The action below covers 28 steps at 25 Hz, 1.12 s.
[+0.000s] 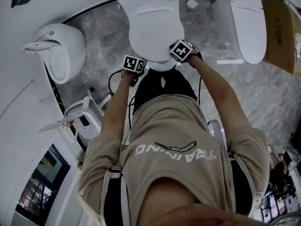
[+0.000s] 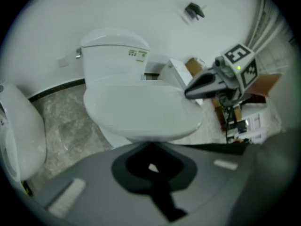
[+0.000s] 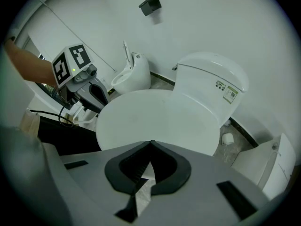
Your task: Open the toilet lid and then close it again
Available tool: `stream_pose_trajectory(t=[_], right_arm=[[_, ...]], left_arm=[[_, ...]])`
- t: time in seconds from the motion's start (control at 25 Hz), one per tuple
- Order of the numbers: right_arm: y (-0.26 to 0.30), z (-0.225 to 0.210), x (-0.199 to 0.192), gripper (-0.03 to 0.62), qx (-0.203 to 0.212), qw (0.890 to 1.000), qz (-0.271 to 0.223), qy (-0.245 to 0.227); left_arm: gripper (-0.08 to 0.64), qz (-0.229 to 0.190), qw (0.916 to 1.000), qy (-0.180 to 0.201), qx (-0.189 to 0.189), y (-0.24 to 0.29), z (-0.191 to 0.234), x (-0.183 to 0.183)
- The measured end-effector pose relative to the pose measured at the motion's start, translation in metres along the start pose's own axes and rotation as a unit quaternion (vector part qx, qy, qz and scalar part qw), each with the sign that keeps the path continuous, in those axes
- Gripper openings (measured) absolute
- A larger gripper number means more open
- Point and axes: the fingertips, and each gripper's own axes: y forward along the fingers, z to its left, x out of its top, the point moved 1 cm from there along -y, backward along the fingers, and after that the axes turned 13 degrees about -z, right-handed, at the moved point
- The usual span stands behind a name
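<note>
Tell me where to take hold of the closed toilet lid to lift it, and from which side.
Take the front lip of the toilet lid, the rounded end opposite the tank, coming from the front, slightly below. It lies flat and shut, presumably hinged by the tank, so likely only that overhanging edge offers purchase. Open the shut left gripper first.

Grey marble floor (image 1: 101, 34), white toilet (image 1: 150, 27), cardboard box (image 1: 282, 32)

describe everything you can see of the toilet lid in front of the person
The toilet lid is white, glossy, plastic-looking and oval. It lies shut and flat on the bowl, rear end toward the tank. The left gripper and right gripper sit at its front edge, one each side; contact is unclear.
</note>
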Motion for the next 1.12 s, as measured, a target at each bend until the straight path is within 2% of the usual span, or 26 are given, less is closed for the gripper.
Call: stream_pose_trajectory(t=[0.08, 0.2, 0.28, 0.44, 0.68, 0.8, 0.92, 1.12], right_arm=[[0.003, 0.011, -0.017, 0.014, 0.011, 0.999, 0.025, 0.022], [0.008, 0.007, -0.022, 0.014, -0.006, 0.999, 0.03, -0.021], [0.013, 0.008, -0.027, 0.014, -0.005, 0.999, 0.036, -0.031], [0.02, 0.012, -0.043, 0.014, 0.005, 0.999, 0.047, -0.009], [0.03, 0.016, -0.057, 0.014, 0.011, 0.999, 0.038, 0.022], [0.032, 0.02, -0.067, 0.014, 0.013, 0.999, 0.04, 0.023], [0.035, 0.022, -0.065, 0.015, 0.009, 1.0, 0.017, 0.012], [0.043, 0.023, -0.076, 0.015, -0.008, 0.999, 0.015, 0.047]], left_arm=[[0.005, 0.017, 0.9998, 0.011, 0.001, 0.0, -0.002, -0.01], [0.005, 0.022, 0.9997, 0.003, 0.006, -0.002, -0.001, -0.016], [0.005, 0.019, 0.9997, -0.01, 0.012, -0.004, 0.001, -0.019], [0.005, 0.02, 0.9995, -0.017, 0.018, -0.002, 0.001, -0.022], [0.005, 0.009, 0.9991, -0.027, 0.032, 0.014, 0.004, -0.016], [0.005, 0.01, 0.9985, -0.029, 0.046, 0.025, 0.008, -0.016], [0.005, 0.019, 0.9973, -0.034, 0.062, 0.033, 0.018, -0.023], [0.005, 0.027, 0.9981, -0.033, 0.045, 0.04, 0.02, -0.036]])
